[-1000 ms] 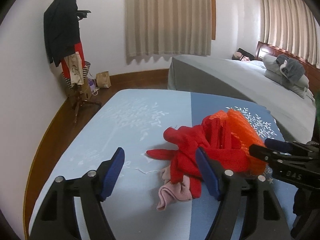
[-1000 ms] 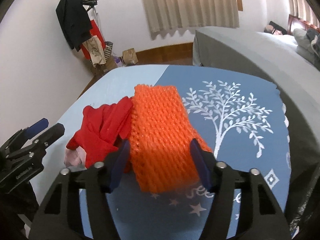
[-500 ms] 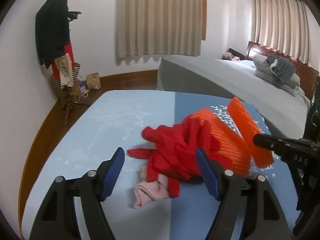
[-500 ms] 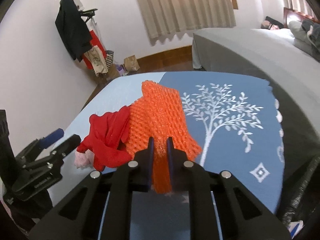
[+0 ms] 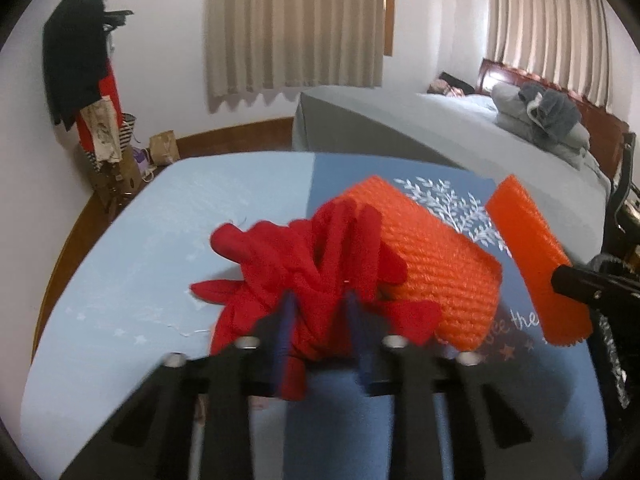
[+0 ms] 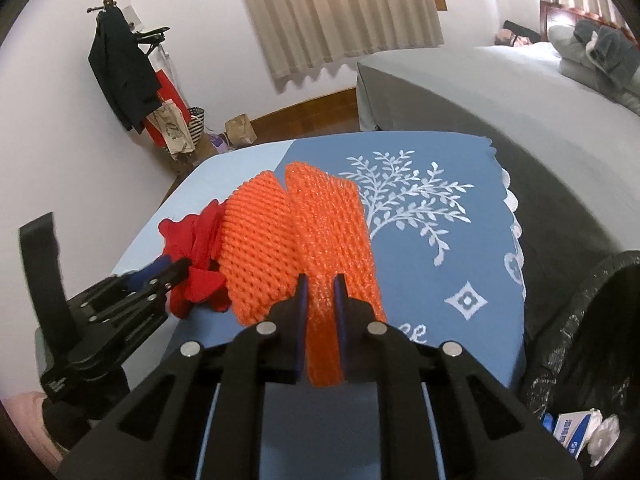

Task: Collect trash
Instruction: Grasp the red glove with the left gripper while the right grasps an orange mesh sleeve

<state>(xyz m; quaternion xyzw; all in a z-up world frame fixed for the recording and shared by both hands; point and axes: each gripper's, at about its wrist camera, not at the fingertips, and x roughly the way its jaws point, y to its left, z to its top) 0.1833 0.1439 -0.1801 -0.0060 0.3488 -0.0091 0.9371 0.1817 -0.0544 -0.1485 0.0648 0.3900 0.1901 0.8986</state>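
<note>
Pickup step: left gripper [image 5: 320,320] has just clamped its fingers on red cloth [image 5: 304,256], right gripper [image 6: 319,300] pinches orange foam net [image 6: 332,232]; next, lifting both toward the bin [image 6: 580,320] at near right

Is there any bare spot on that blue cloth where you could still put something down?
Yes: the pale blue cloth lies bare left of the red cloth, and the tree print right of the orange mesh is free. The near middle is crowded by both bundles and both hand-held grippers.

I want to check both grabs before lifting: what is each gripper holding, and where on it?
The left gripper has just closed on the red cloth, pinching its near bunched folds. The right gripper grips the orange mesh by its near edge.
</note>
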